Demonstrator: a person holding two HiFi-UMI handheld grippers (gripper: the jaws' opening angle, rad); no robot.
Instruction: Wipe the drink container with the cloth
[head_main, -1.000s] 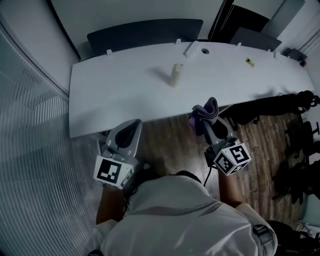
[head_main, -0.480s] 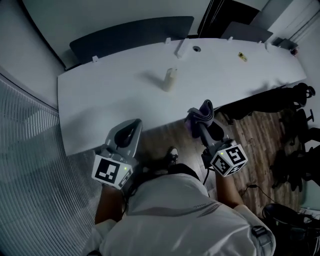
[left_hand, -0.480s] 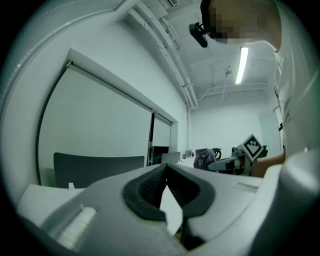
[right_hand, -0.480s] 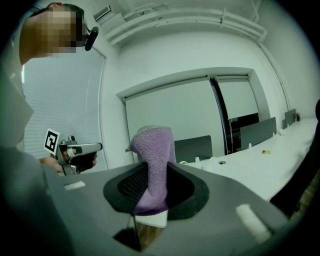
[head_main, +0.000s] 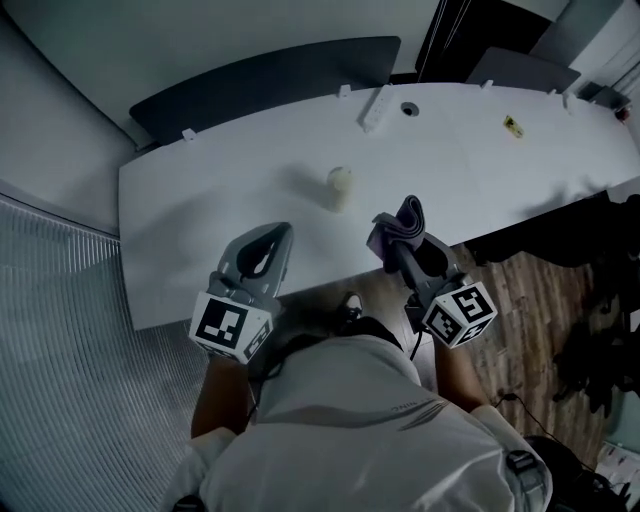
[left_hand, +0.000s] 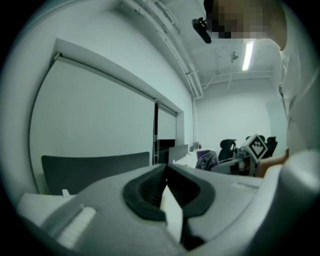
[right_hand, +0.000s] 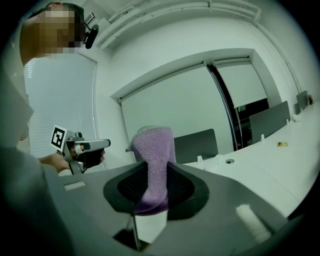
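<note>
Head camera steeply down over white table (head_main: 180, 200); left gripper (head_main: 283, 232) and right gripper (head_main: 400, 245) cameras close, near-level, table shared.

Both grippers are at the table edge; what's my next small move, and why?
Probably open the left gripper and reach for the small pale drink bottle. That gripper is shut on nothing, the bottle stands untouched on the white table, and the right gripper holds the purple cloth.

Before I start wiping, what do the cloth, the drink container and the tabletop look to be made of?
Cloth: purple, fuzzy napped pile, likely microfibre or terry.
Drink container: pale, cream-coloured, matte; probably plastic, but too small to be sure.
Tabletop: smooth white, even low sheen, no grain; looks like laminate or painted board.
</note>
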